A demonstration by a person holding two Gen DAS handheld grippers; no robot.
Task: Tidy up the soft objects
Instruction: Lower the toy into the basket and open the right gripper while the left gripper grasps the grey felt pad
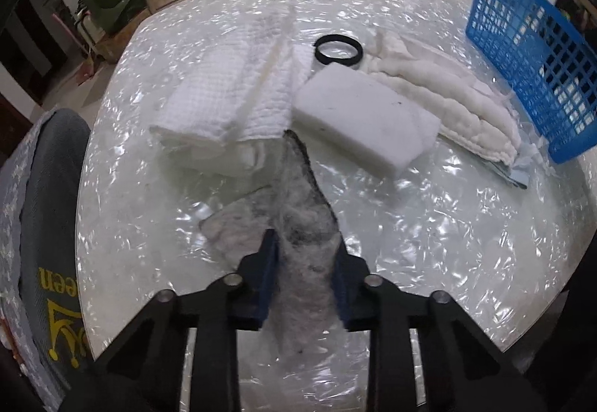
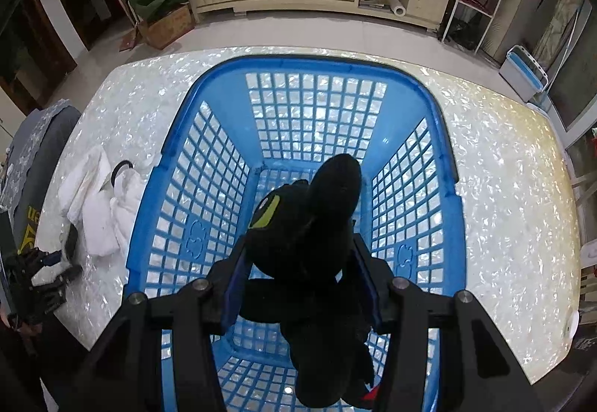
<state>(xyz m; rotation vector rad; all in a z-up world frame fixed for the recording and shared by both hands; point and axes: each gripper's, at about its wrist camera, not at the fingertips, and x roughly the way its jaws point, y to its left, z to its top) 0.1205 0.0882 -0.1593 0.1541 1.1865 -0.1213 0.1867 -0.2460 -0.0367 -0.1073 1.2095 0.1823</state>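
Observation:
In the left wrist view my left gripper [image 1: 304,242] is shut on a grey fuzzy cloth [image 1: 298,203] that trails down onto the shiny table [image 1: 447,225]. Behind the cloth lie a folded white waffle towel [image 1: 231,102], a white foam block [image 1: 358,113], a black ring [image 1: 337,50] and a white quilted cloth [image 1: 455,102]. In the right wrist view my right gripper [image 2: 300,244] is shut on a black plush toy [image 2: 309,218] and holds it over the inside of the blue basket [image 2: 298,65]. The basket's floor shows nothing else.
The blue basket [image 1: 530,50] stands at the table's right side, just right of the white pile [image 2: 97,203]. A chair with a grey cover [image 1: 48,225] stands at the table's left edge. Cabinets and clutter line the far wall.

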